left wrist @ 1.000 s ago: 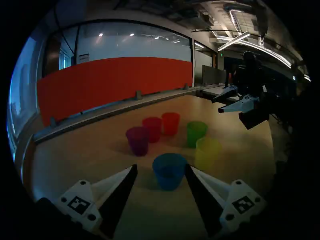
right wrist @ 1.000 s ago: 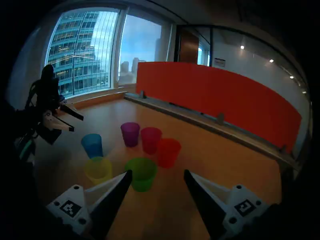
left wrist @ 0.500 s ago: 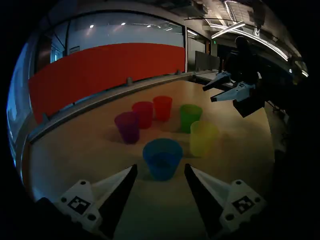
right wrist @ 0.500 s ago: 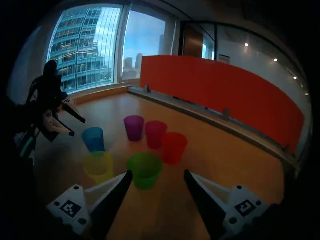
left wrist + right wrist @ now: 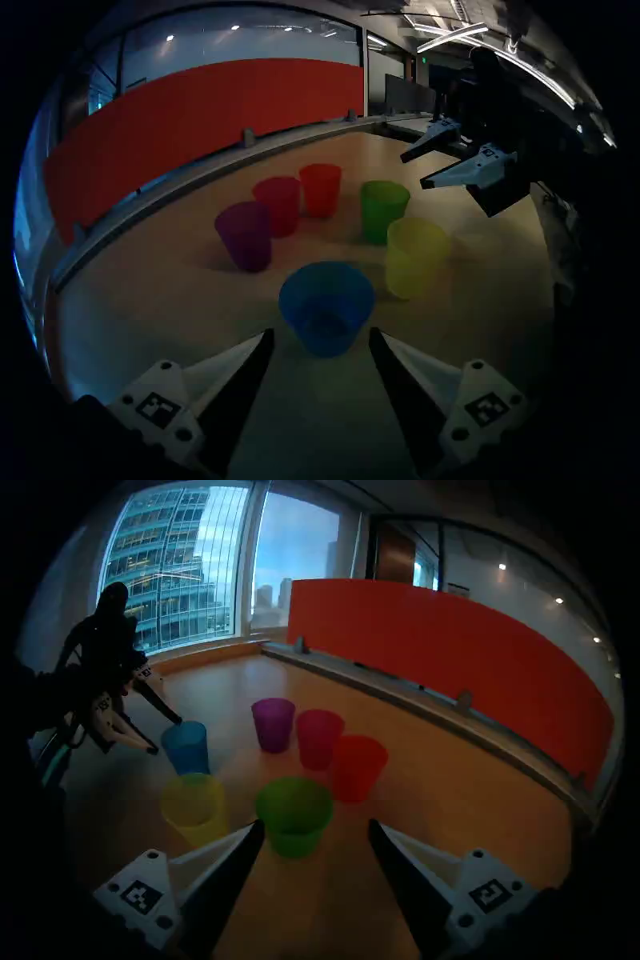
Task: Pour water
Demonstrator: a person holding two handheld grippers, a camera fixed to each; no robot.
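Several plastic cups stand in a cluster on a wooden table [image 5: 160,304]. In the left gripper view the blue cup [image 5: 326,308] is nearest, just ahead of my open left gripper [image 5: 320,344], with yellow [image 5: 414,258], green [image 5: 382,210], orange [image 5: 320,190], red [image 5: 278,205] and purple [image 5: 245,234] cups behind. In the right gripper view the green cup [image 5: 294,816] sits just ahead of my open right gripper [image 5: 315,832], the yellow cup [image 5: 192,806] to its left. The left gripper [image 5: 164,732] shows there beside the blue cup [image 5: 186,747]. The right gripper [image 5: 416,170] hangs open at the far right of the left gripper view.
A red partition [image 5: 200,112] with a rail runs along the table's far edge. Tall windows [image 5: 176,560] lie beyond the table in the right gripper view. A person's dark arm [image 5: 96,664] holds the left gripper.
Both grippers have come closer to the cups and dipped. The blue cup now sits nearer my left fingers, the green cup nearer my right fingers.
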